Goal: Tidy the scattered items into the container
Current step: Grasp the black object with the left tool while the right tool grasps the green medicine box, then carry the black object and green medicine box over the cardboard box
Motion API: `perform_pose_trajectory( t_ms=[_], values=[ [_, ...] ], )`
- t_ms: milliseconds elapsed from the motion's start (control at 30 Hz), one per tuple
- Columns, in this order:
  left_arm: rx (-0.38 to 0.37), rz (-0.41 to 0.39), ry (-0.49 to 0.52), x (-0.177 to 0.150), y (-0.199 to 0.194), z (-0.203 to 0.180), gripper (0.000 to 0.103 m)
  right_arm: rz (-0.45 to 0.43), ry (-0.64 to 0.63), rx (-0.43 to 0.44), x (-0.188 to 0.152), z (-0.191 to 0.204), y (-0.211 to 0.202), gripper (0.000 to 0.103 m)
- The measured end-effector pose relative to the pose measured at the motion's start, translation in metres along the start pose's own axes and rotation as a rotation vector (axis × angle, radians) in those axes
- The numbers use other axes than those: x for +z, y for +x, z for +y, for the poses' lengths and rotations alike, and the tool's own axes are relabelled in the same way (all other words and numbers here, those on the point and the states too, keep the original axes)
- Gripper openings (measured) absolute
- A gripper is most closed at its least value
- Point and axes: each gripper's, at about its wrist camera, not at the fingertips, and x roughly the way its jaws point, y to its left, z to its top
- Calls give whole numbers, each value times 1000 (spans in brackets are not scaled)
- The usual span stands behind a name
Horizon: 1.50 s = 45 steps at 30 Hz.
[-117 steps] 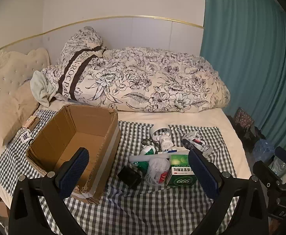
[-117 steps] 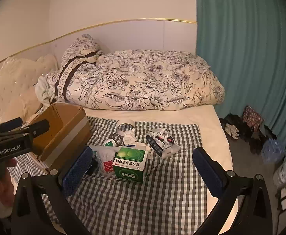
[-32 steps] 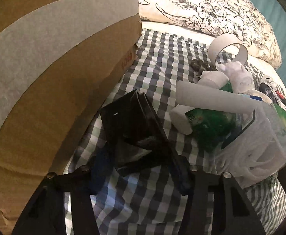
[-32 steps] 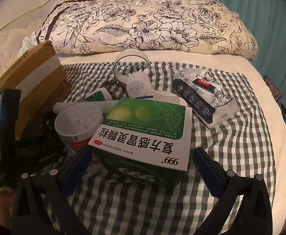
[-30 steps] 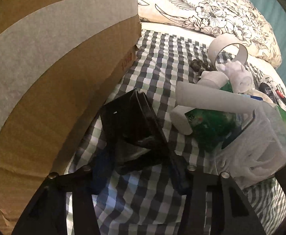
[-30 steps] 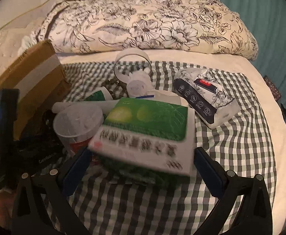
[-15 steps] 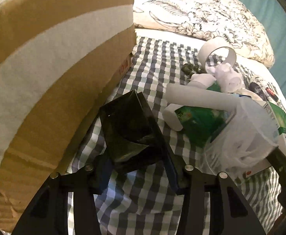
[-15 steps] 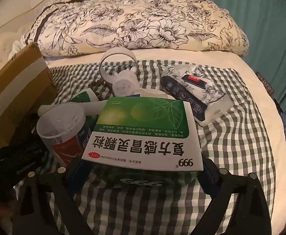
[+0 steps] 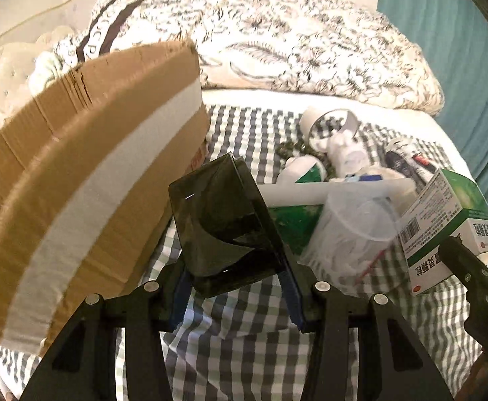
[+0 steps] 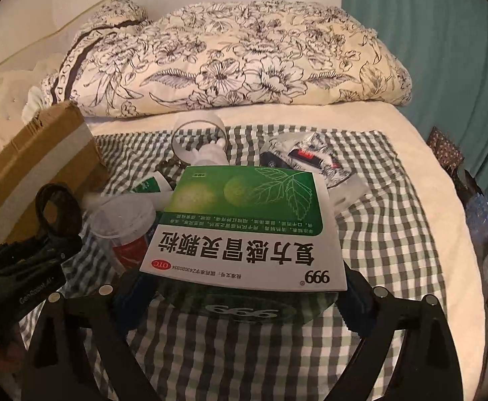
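My left gripper is shut on a dark smoky plastic case and holds it just above the checked cloth, beside the side wall of the cardboard box. In the right wrist view my right gripper is shut on a green and white medicine box, its blue pads pressing the two sides. That box hangs tilted off the cloth at the right of the left wrist view. The cardboard box stands to the left, its inside hidden.
Left on the checked cloth are a clear plastic cup, a white tube, a white tape ring, a small white figure and a wipes pack. A floral duvet lies behind, a teal curtain right.
My right jaws have closed onto the medicine box and raised it. My left gripper has lifted the dark case, so the cardboard box's top edge now shows.
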Motion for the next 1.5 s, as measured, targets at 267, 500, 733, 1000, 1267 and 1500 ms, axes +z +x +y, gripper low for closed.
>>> perform_pose_trajectory(
  t_ms=[267, 500, 733, 1000, 1267, 1500],
  values=[
    [5, -60, 25, 1, -34, -10, 49, -54, 2, 8, 1, -1, -35, 92],
    [-7, -108, 25, -1, -68, -11, 49, -78, 10, 11, -1, -5, -63, 92],
    [-36, -169, 33, -1, -106, -15, 49, -119, 5, 7, -1, -9, -97, 92],
    [-42, -232, 76, -2, -146, -21, 49, -164, 5, 0, -1, -9, -135, 92],
    [-41, -278, 58, 4, -175, -8, 49, -203, -18, 1, 5, 4, -165, 92],
    [-43, -307, 41, 11, -190, 9, 49, -233, -33, 11, 11, 19, -184, 92]
  ],
)
